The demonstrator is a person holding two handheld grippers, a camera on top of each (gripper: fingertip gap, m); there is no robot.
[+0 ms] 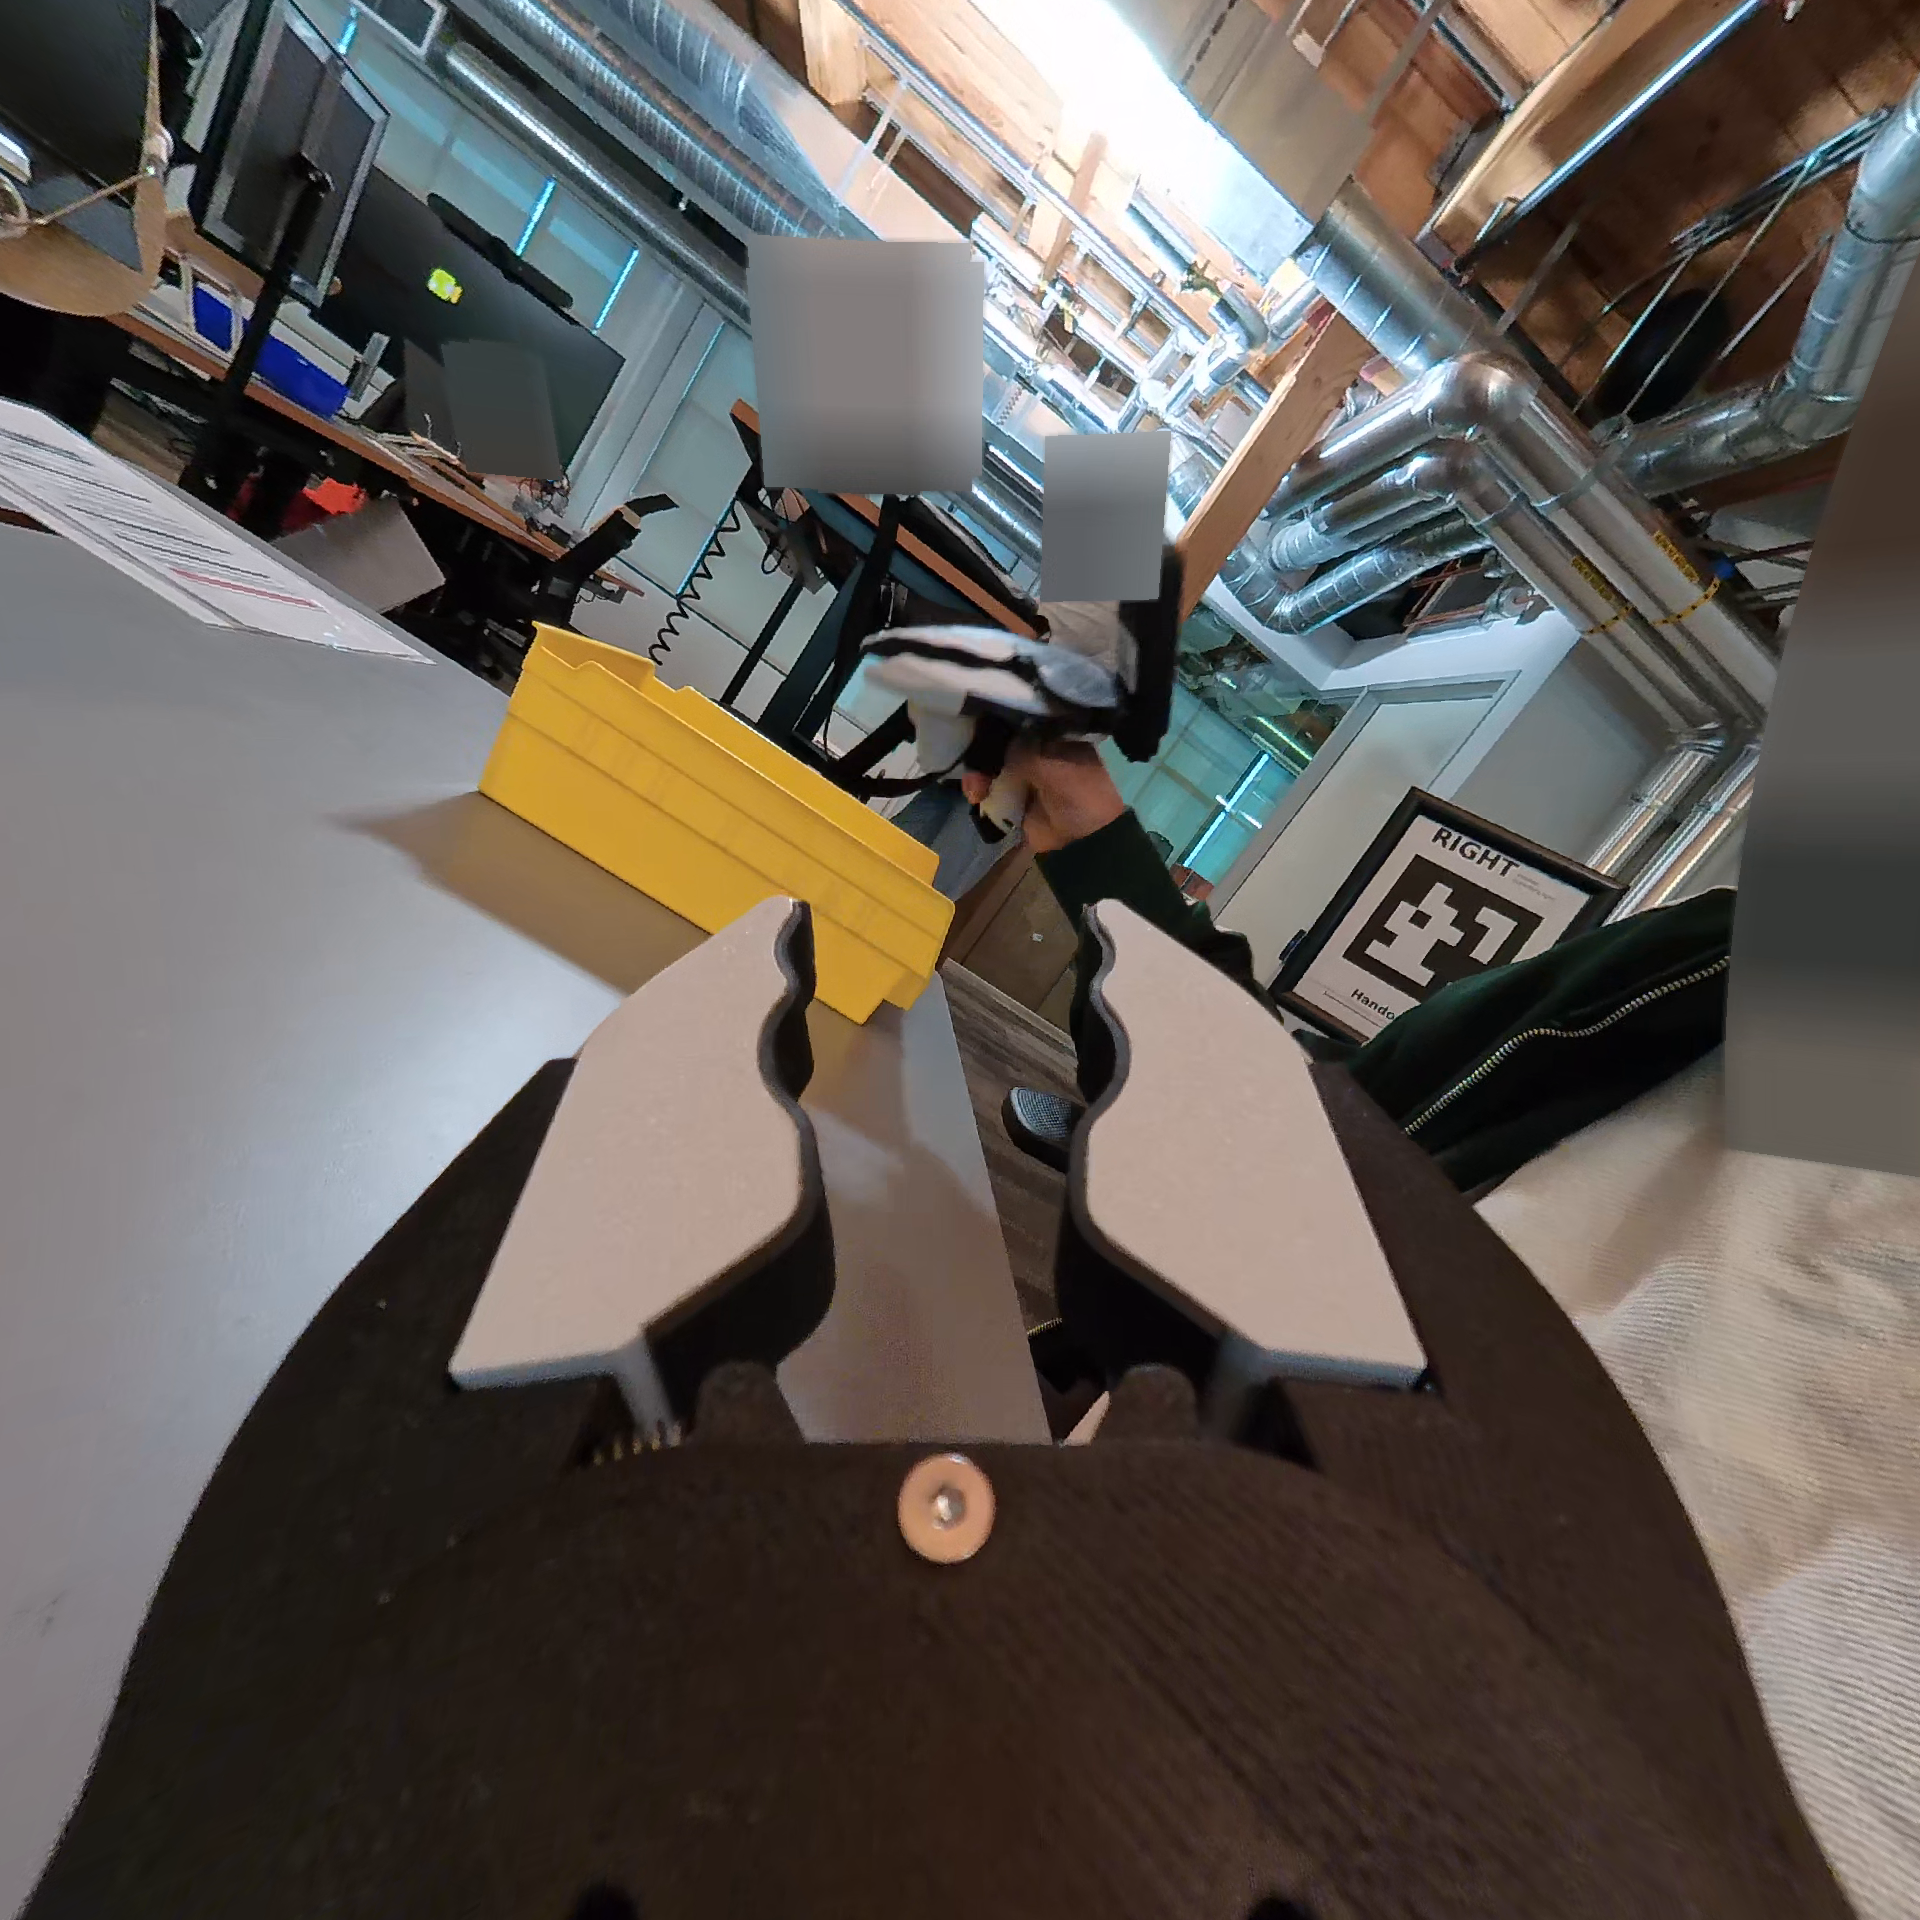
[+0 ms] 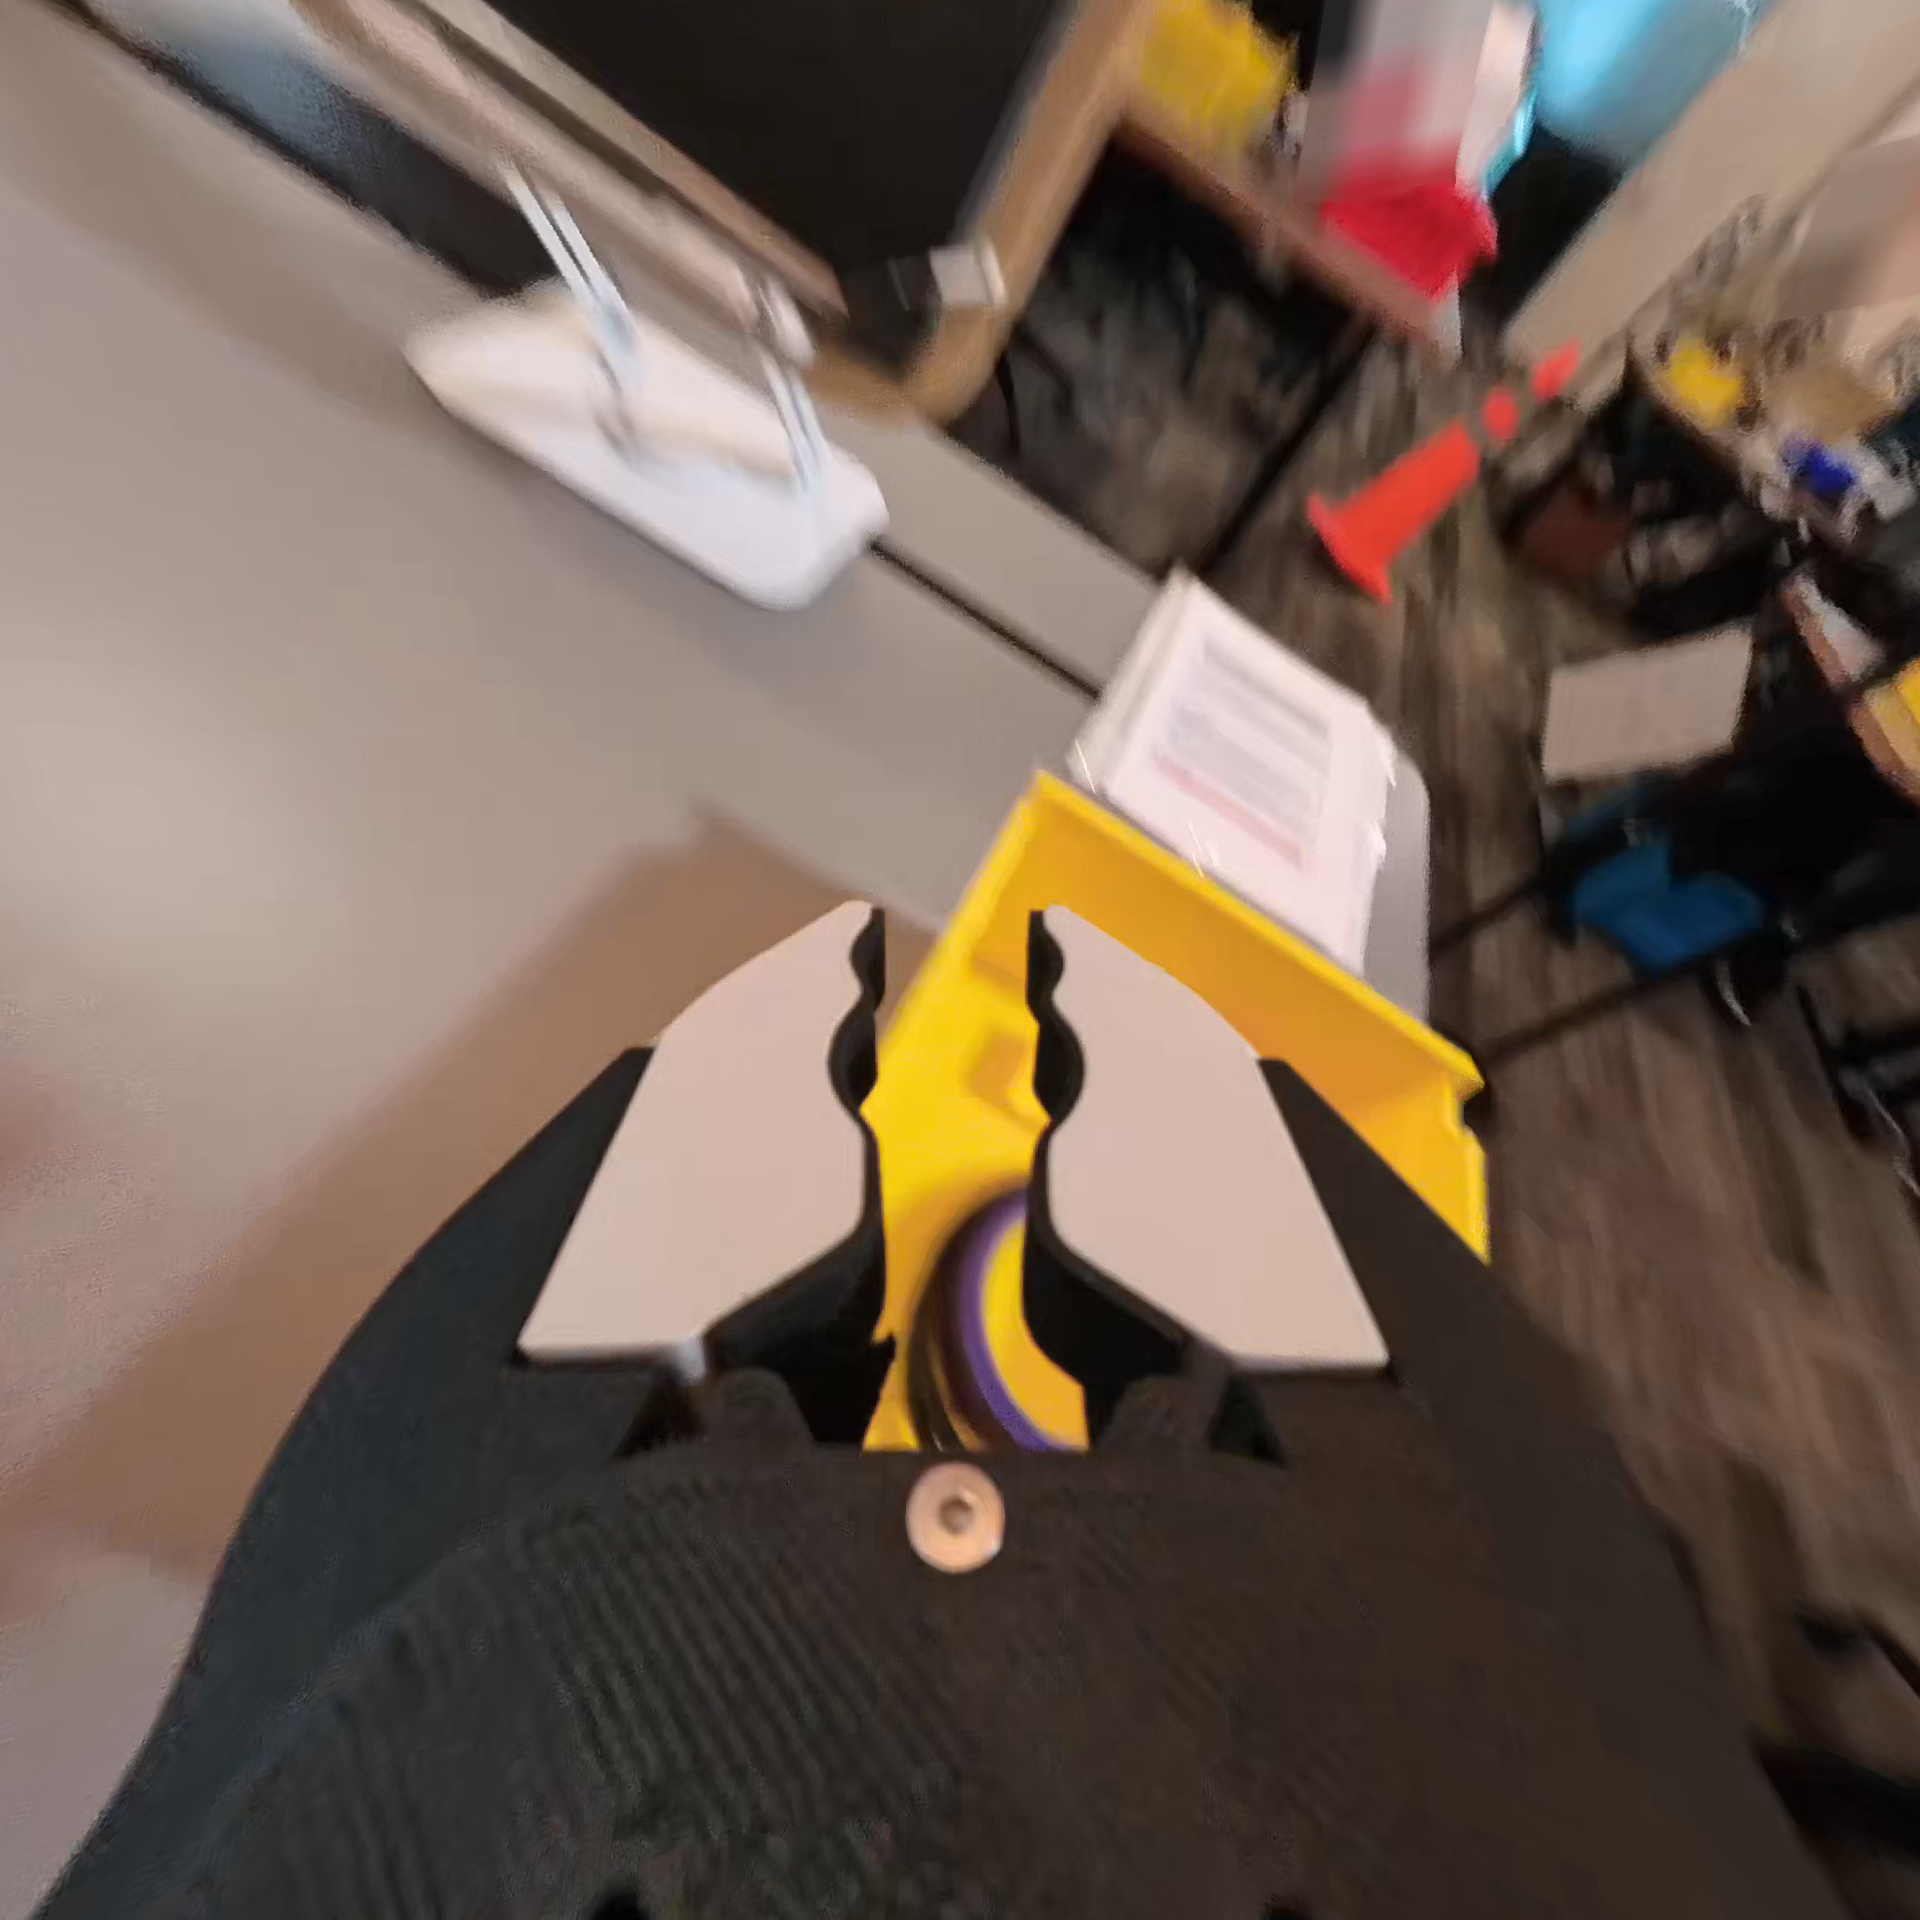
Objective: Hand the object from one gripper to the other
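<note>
A yellow bin stands on the grey table. My left gripper is open and empty, low over the table's near edge, a short way before the bin. My right gripper, held by a hand, hangs in the air beyond and above the bin. In the blurred right wrist view, my right gripper is open with nothing between its fingers, just above the yellow bin. A round purple and yellow object lies in the bin and shows through the gap between the fingers.
A sheet in a clear sleeve lies on the table past the bin, also in the left wrist view. A white stand base sits farther back. An orange cone is on the floor. A framed marker sign and a dark green sleeve are at right. Across from one pair of fingers to the other is roughly 35 centimetres.
</note>
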